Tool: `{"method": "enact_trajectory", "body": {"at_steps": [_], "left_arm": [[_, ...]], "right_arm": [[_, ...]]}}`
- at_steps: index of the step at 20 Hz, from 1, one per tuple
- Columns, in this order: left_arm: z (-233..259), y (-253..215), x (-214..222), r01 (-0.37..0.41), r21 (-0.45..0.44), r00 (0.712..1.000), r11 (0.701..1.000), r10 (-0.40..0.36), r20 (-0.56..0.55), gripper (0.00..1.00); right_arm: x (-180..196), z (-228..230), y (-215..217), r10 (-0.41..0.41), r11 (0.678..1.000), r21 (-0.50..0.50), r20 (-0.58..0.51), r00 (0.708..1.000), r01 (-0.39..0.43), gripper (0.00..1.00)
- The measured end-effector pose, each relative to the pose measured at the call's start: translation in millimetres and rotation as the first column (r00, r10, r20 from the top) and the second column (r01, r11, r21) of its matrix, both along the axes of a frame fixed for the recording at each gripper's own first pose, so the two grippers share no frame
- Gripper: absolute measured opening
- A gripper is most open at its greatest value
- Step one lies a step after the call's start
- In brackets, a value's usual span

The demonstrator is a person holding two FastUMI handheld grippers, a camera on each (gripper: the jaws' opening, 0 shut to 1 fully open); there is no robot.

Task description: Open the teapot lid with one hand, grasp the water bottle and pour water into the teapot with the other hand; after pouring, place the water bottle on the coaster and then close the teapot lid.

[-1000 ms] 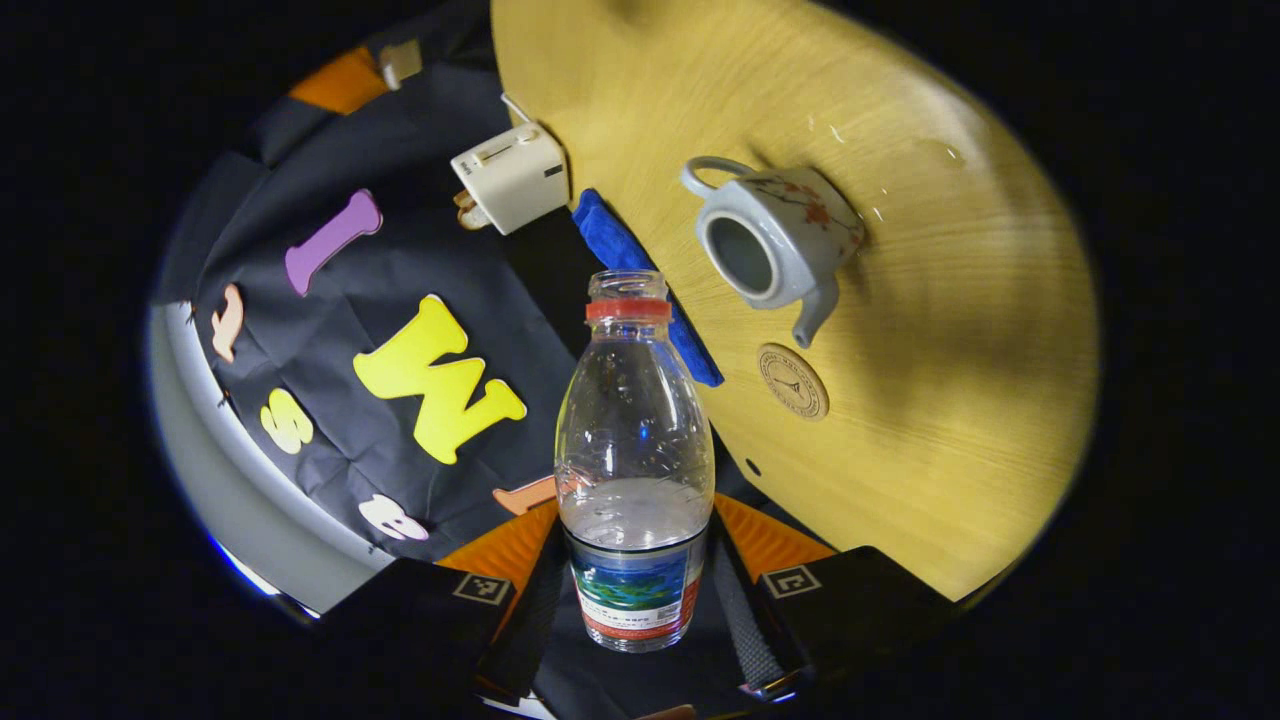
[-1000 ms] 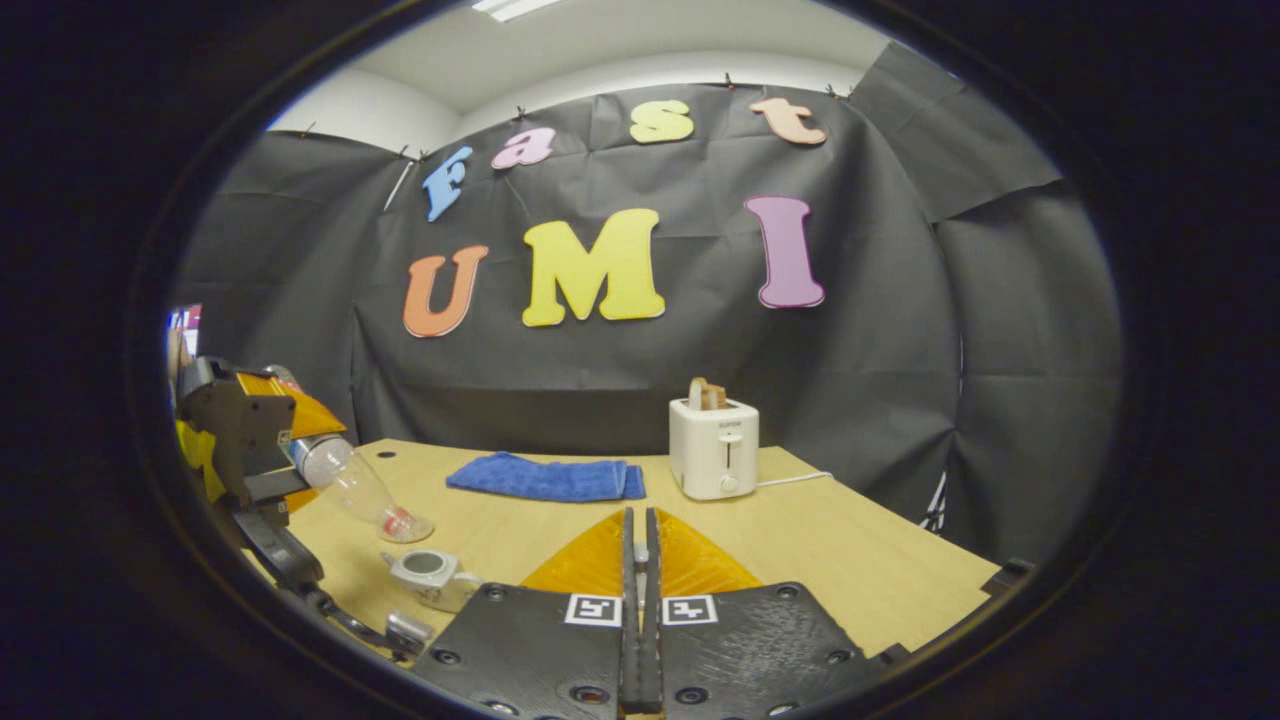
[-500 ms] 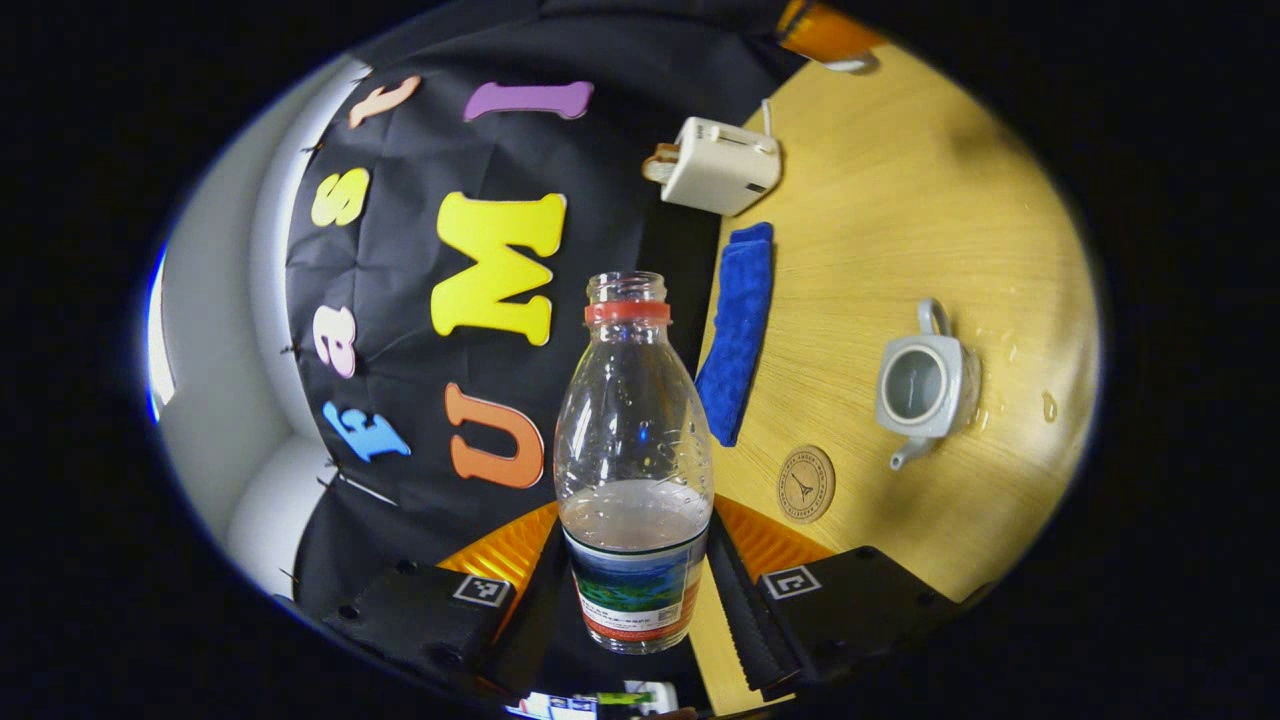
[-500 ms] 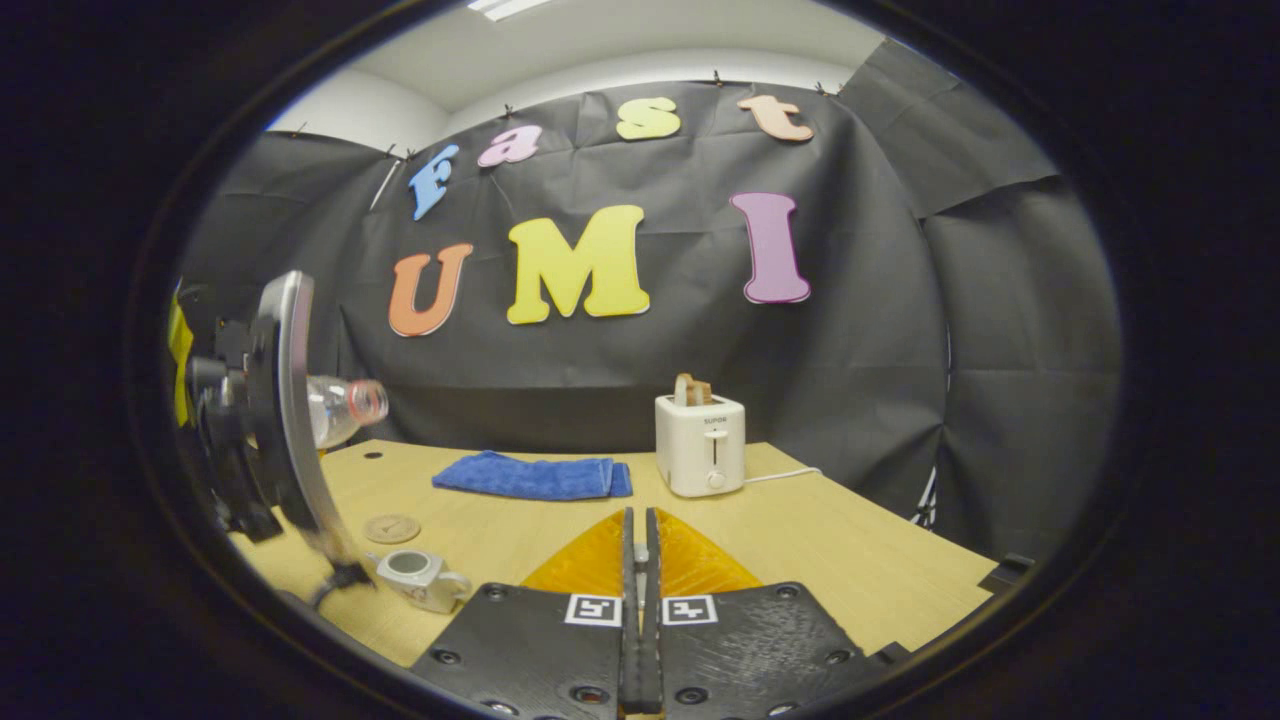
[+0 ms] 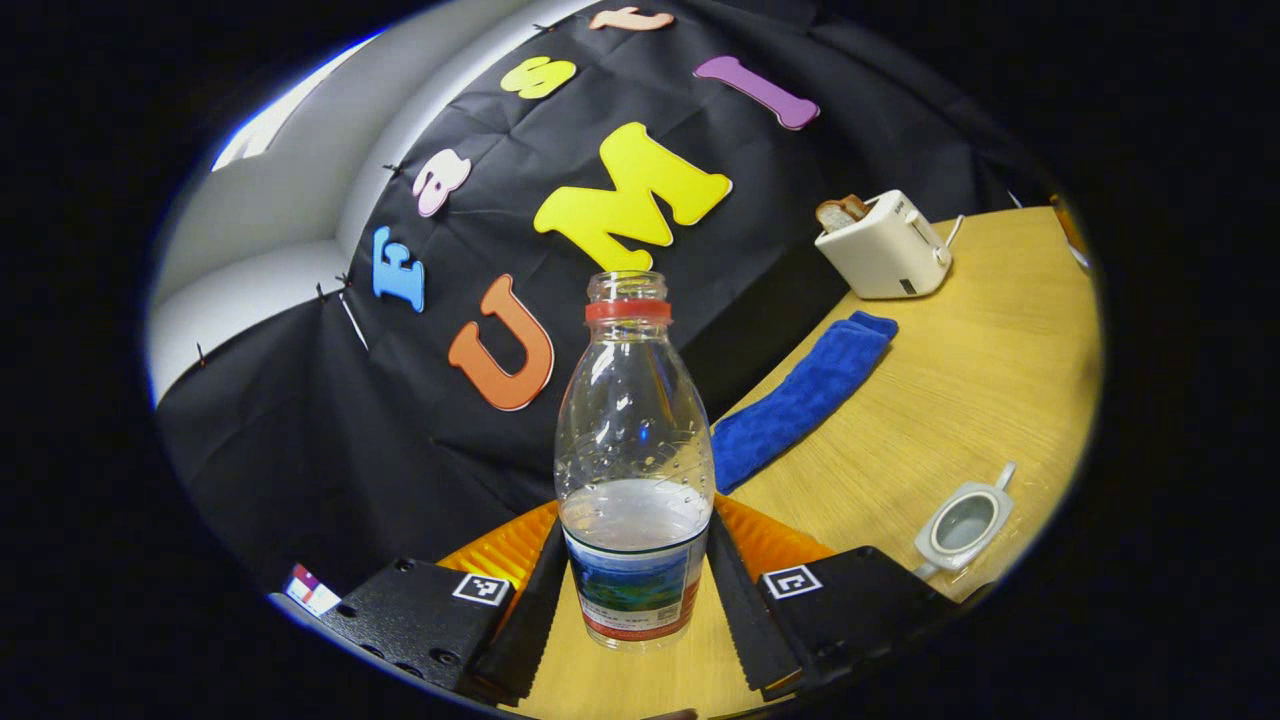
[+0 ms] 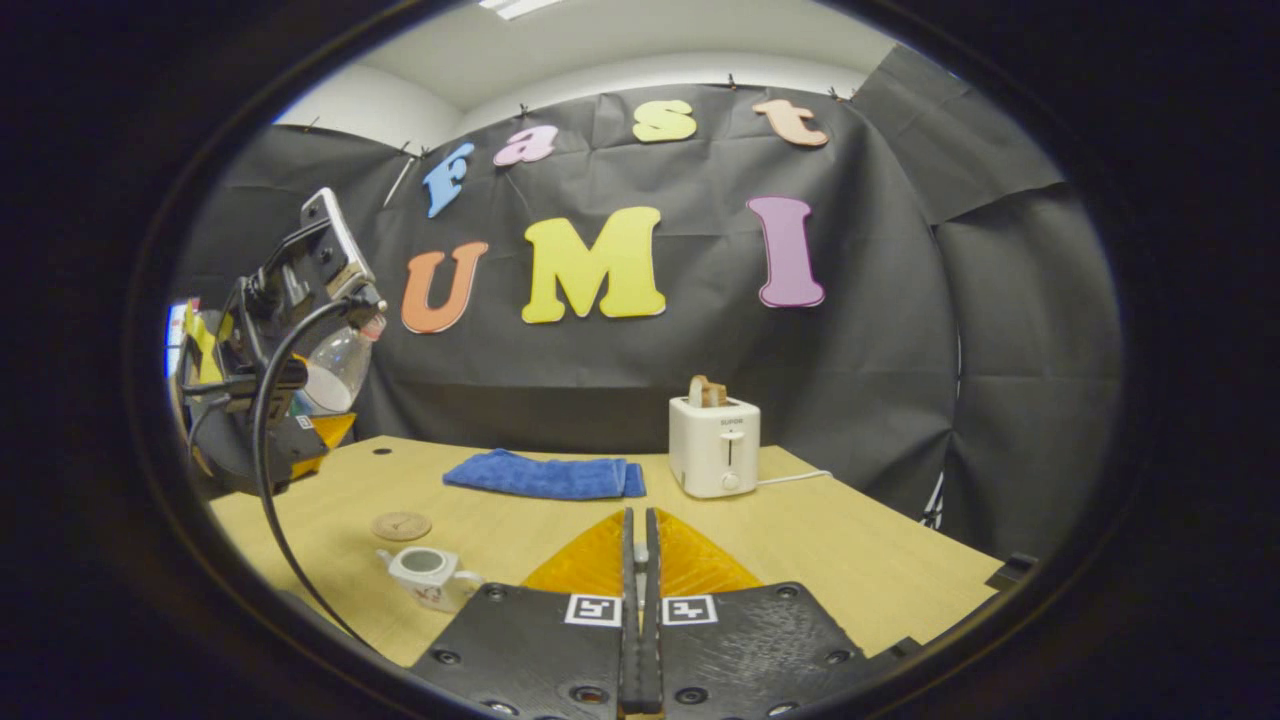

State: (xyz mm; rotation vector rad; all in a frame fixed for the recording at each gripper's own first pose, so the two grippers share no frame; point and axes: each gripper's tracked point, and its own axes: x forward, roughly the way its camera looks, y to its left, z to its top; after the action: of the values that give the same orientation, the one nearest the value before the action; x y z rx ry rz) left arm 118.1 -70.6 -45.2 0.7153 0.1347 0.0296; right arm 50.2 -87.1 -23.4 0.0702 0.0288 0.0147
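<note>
Spanning the lower half of the right gripper view, the wooden table (image 6: pixel 850 560) carries everything else; in the left gripper view it fills the lower right (image 5: pixel 960 380). Blue towel (image 6: pixel 545 476) lies flat at centre frame in the right gripper view, just left of the white toaster (image 6: pixel 714 447), which has bread in its slot; in the left gripper view the towel (image 5: pixel 800 400) runs diagonally right of centre, the toaster (image 5: pixel 885 245) at upper right. Left tongs (image 5: pixel 632 600) grip the water bottle (image 5: pixel 634 460) low on its labelled body, both fingers pressed to its sides; bottle uncapped, roughly a third full, raised above the table. In the right gripper view these tongs (image 6: pixel 265 400) sit at far left, off the table, the bottle (image 6: pixel 338 365) tilted, neck toward the upper right. Right tongs (image 6: pixel 637 600) are closed at bottom centre, fingers together; whether anything is pinched between them I cannot tell. Teapot (image 6: pixel 428 574), lid off, stands on the table at lower left in the right gripper view, handle to the right; at lower right edge in the left gripper view (image 5: pixel 965 522). Round coaster (image 6: pixel 401 525) lies bare, just behind the teapot, apart from it.
</note>
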Motion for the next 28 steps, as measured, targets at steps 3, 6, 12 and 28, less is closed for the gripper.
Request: {"method": "enact_trajectory", "body": {"at_steps": [3,6,12,28], "left_arm": [[-12.3,-11.3,14.1,0.046,-0.14,0.999,0.989,-0.045,0.012,0.77],[-20.2,-10.2,22.9,0.036,-0.261,0.999,0.965,-0.031,0.024,0.77],[-33.7,-20.6,50.4,0.085,-0.554,0.996,0.828,-0.086,0.024,0.79],[-77.4,1.9,80.3,0.127,-0.655,0.991,0.745,-0.127,0.047,0.81]], "right_arm": [[2.6,-5.8,2.9,-0.003,1.0,-0.017,-0.01,1.0,0.003,0.0],[4.6,-10.2,4.0,-0.007,1.0,-0.021,-0.015,1.0,0.007,0.0],[9.7,-21.1,7.9,-0.016,1.0,-0.007,-0.022,1.0,0.016,0.0],[21.1,-46.4,17.0,-0.065,0.997,-0.049,-0.014,0.998,0.064,0.0]]}}
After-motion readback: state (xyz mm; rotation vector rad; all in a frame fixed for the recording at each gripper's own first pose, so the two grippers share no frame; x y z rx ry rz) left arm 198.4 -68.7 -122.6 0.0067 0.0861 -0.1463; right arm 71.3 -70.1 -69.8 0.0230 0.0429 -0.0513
